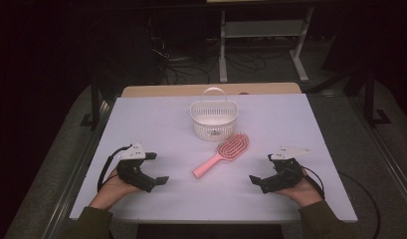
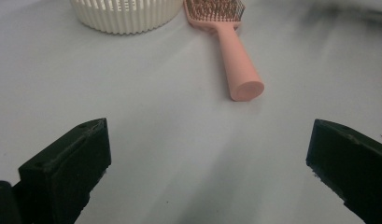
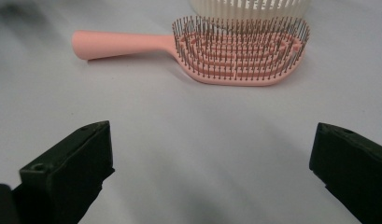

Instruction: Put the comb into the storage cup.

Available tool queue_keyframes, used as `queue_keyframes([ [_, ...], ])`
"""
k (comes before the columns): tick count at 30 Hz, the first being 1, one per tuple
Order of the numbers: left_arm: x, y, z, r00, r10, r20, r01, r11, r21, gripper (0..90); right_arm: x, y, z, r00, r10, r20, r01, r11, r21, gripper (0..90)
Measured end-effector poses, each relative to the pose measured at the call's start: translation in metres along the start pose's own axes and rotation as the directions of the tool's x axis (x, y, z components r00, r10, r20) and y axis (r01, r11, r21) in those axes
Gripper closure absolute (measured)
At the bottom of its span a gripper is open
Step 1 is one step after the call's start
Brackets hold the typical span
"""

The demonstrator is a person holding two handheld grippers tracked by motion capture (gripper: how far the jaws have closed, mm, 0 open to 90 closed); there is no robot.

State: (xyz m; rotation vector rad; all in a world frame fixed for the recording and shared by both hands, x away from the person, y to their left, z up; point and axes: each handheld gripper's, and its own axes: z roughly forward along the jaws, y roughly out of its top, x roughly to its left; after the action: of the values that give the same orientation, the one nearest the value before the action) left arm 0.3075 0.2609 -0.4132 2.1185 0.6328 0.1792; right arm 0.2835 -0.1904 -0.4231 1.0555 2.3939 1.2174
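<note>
My 2 grippers rest low on the white table (image 1: 141, 124), well apart; the left gripper (image 1: 158, 168) has its jaws spread wide with nothing between them; the right gripper (image 1: 260, 168) stands just as wide and just as empty. Between them lies the pink hairbrush (image 1: 222, 154), bristles up, handle slanting toward my left side, head toward the far side; that head sits just beside the white slotted basket (image 1: 214, 118), which stands upright behind it; neither gripper touches the brush.
</note>
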Motion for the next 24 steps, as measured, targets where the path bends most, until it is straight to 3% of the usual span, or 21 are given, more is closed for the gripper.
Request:
queue_keyframes([
  [14,0.0009,0.0033,0.0052,0.9999,-0.013,-0.004,0.013,0.9999,0.002,0.0,-0.0040,0.0015,-0.0014,0.9996,0.028,-0.006,-0.028,0.999,-0.017,0.0],
  [24,-0.0007,0.0095,0.0033,0.9999,-0.015,0.002,0.015,0.9996,-0.024,0.0,-0.0044,0.0030,-0.0036,0.9995,0.032,-0.004,-0.032,0.999,-0.037,0.0],
])
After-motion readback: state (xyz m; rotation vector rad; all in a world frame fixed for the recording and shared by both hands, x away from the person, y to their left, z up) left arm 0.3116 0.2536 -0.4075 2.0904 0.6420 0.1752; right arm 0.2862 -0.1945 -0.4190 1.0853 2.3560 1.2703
